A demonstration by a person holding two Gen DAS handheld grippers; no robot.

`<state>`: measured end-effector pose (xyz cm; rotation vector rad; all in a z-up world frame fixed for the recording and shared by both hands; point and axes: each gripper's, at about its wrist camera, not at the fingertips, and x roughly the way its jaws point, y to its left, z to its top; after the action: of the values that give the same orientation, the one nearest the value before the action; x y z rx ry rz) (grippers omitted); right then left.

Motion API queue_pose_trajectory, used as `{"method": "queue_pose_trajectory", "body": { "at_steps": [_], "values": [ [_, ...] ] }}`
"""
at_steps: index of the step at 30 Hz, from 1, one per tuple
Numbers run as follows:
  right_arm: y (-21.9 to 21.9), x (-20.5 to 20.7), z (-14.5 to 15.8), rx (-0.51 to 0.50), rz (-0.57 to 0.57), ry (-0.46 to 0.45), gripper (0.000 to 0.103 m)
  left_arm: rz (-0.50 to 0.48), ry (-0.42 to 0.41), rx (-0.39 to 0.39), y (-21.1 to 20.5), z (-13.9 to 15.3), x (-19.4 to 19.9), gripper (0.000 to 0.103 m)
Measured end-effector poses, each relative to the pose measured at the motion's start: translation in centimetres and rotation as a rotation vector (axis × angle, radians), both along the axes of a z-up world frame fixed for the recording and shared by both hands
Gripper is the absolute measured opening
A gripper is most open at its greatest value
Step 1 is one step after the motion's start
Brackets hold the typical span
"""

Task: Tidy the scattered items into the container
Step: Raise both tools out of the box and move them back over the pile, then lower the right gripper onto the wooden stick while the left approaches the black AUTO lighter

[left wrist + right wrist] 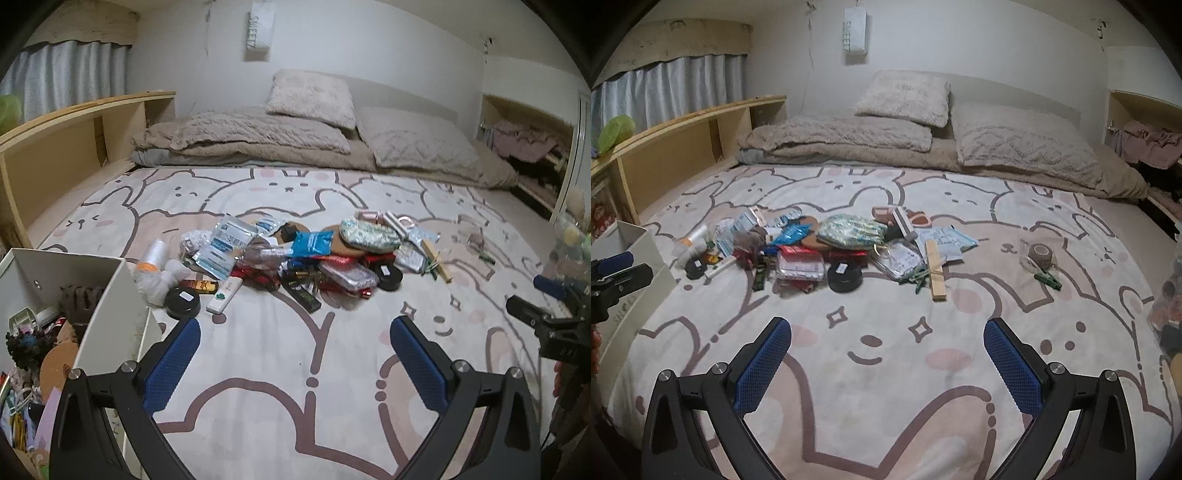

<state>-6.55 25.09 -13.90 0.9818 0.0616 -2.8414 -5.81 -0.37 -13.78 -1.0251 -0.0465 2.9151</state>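
A pile of small items (295, 258) lies mid-bed on the rabbit-print sheet: blue packets, a patterned pouch (369, 233), black round tins (183, 302), a white remote (224, 295), a wooden stick (934, 267). A white box (110, 317) at the bed's left edge holds several items. My left gripper (295, 332) hangs open over bare sheet, short of the pile. In the right wrist view the pile (827, 247) lies ahead and left, and my right gripper (886, 332) is open and empty. A tape roll (1042, 254) and green peg (1049, 279) lie apart to the right.
Folded beige blankets and pillows (923, 136) fill the head of the bed. A wooden shelf (687, 147) runs along the left side, another with clothes (1148, 144) at the right. The sheet (886, 387) in front of the pile is bare.
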Motion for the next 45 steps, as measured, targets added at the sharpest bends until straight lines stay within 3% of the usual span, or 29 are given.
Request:
{"method": "queue_pose_trajectory", "body": {
  "at_steps": [13, 21, 33, 45],
  "values": [
    [2.9, -3.8, -3.7, -0.022, -0.024, -0.102, 0.103, 0.017, -0.081, -0.026, 0.2, -3.6, -3.2, 0.103],
    [4.7, -6.6, -6.3, -0.056, -0.087, -0.200, 0.103, -0.033, -0.127, -0.061, 1.8, -5.4, -5.5, 0.103],
    [5.5, -10.3, -10.0, -0.032, -0.145, -0.287, 0.103, -0.003, -0.221, -0.019, 1.6, -8.7, -8.5, 0.103],
    [5.7, -12.1, -11.0, -0.031, -0.167, -0.312, 0.103, 0.024, -0.263, 0.001, 1.8, -11.0, -10.9, 0.103]
  ]
}}
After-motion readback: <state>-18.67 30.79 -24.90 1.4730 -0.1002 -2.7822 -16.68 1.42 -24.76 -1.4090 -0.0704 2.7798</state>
